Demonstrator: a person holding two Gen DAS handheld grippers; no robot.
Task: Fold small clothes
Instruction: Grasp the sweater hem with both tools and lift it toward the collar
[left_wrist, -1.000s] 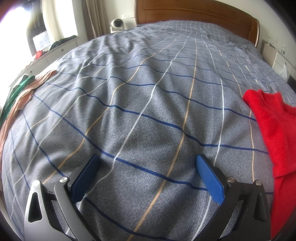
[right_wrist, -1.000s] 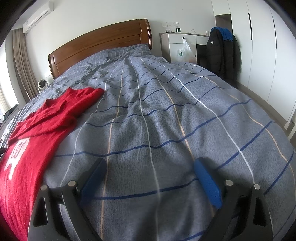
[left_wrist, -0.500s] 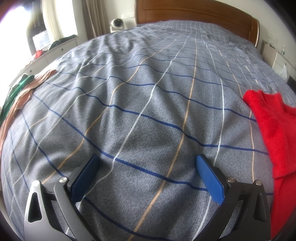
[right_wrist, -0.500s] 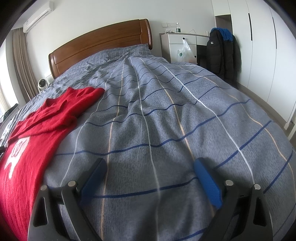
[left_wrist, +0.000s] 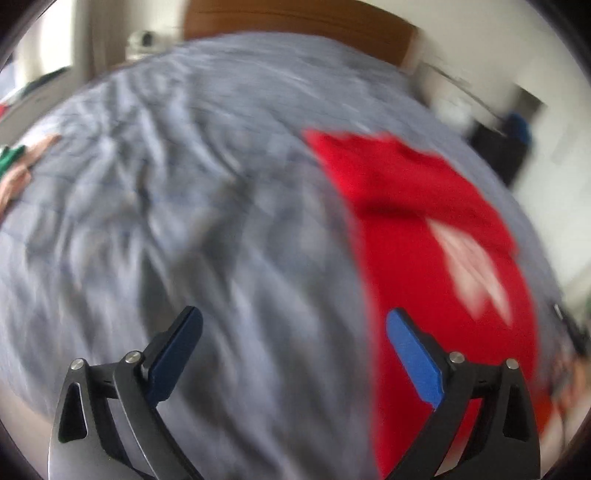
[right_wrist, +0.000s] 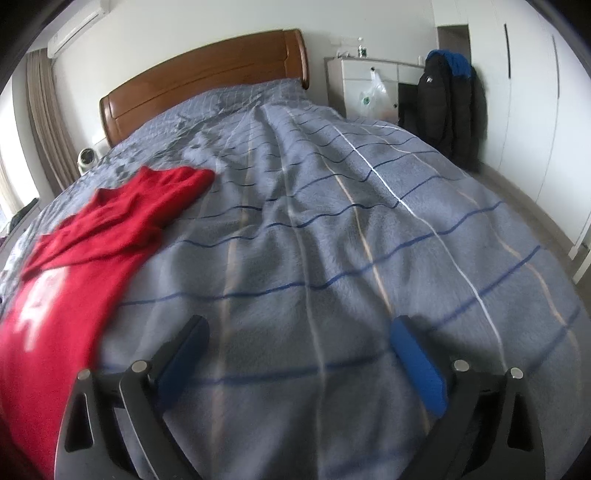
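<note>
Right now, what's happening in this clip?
A person holds two grippers over a bed to fold a red sweater that lies spread on the grey checked cover. Neither has grasped it yet. The left gripper is open, its view motion-blurred, with the sweater just ahead to its right. The right gripper is open over bare cover, the sweater off to its left.

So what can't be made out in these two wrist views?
- White print on the red knit sweater: smeared by motion blur in the left wrist view, cut by the left edge in the right wrist view.
- Sweater's lower hem: beyond both frames.
- Green and tan clothes: blurred, at the left edge.
- Small items on the white dresser: too small.
</note>
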